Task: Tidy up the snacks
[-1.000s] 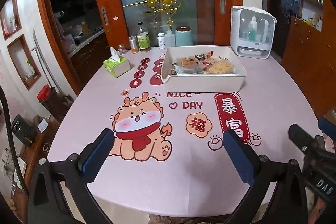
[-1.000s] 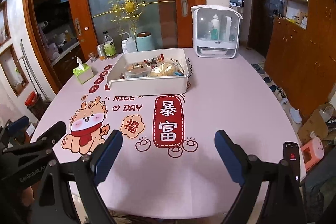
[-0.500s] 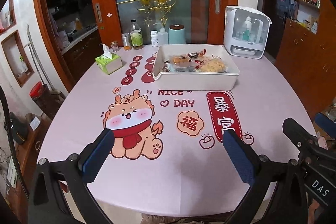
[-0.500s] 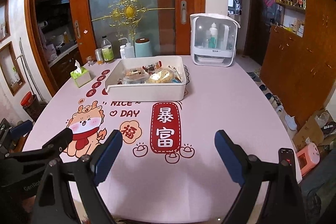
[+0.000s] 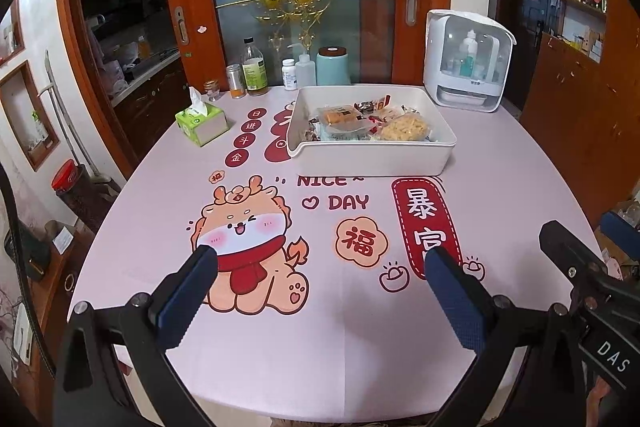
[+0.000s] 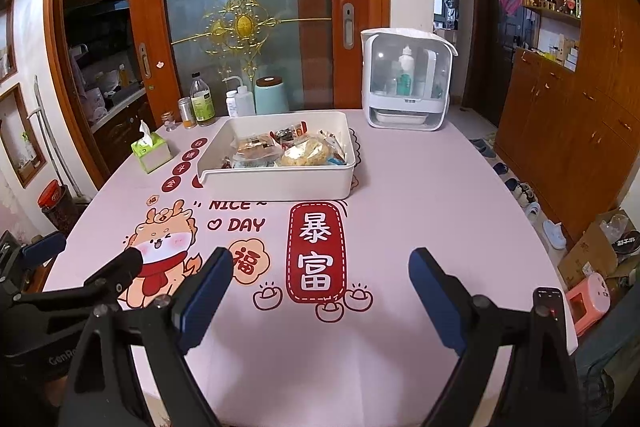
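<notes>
Pink table (image 5: 360,339) lies bare between tongs (image 5: 320,263) and tray (image 5: 372,157).

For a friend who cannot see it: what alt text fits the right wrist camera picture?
A white tray of wrapped snacks sits at the far side of a pink cartoon-printed table. The right hand-held gripper is open and empty above the near edge. A tissue box and bottles stand behind.

A round table (image 5: 500,163) with a pink printed cover carries a white tray (image 5: 372,157) of wrapped snacks near the far side, a green tissue box (image 5: 201,123) to its left, several bottles (image 5: 254,70) behind, and a white cabinet-like box (image 5: 468,67) at the far right
</notes>
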Available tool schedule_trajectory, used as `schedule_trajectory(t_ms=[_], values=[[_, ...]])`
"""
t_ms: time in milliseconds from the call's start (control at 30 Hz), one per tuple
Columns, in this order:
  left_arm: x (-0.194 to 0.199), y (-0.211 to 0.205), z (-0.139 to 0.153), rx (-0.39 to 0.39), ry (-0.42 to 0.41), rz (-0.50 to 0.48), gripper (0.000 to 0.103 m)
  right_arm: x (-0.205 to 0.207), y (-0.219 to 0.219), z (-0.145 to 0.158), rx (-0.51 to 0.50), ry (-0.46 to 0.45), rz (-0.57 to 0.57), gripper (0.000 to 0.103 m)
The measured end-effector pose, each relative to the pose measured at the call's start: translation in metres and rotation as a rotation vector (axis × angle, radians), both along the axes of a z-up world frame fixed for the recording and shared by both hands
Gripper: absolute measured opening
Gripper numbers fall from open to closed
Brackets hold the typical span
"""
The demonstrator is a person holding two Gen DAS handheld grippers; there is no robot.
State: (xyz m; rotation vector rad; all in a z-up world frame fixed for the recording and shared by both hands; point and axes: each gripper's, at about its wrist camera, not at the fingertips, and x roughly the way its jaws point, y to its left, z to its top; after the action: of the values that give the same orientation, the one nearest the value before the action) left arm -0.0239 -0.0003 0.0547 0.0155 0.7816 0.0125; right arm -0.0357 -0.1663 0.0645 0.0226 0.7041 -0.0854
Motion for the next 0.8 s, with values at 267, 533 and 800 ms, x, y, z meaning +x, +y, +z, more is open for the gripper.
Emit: schedule_trajectory(t_ms=[267,533,800], values=[[0.009,0.004,-0.006,-0.002,0.014,-0.010,0.103,0.009,0.002,-0.003,-0.004,0.010,-0.004,0.090],[0.012,0.005,-0.009,-0.006,0.024,-0.006,0.103,0.011,0.005,-0.006,0.001,0.018,0.005,0.090],[0.012,0.008,-0.010,-0.012,0.026,-0.008,0.103,0.013,0.007,-0.007,0.003,0.018,0.008,0.090]])
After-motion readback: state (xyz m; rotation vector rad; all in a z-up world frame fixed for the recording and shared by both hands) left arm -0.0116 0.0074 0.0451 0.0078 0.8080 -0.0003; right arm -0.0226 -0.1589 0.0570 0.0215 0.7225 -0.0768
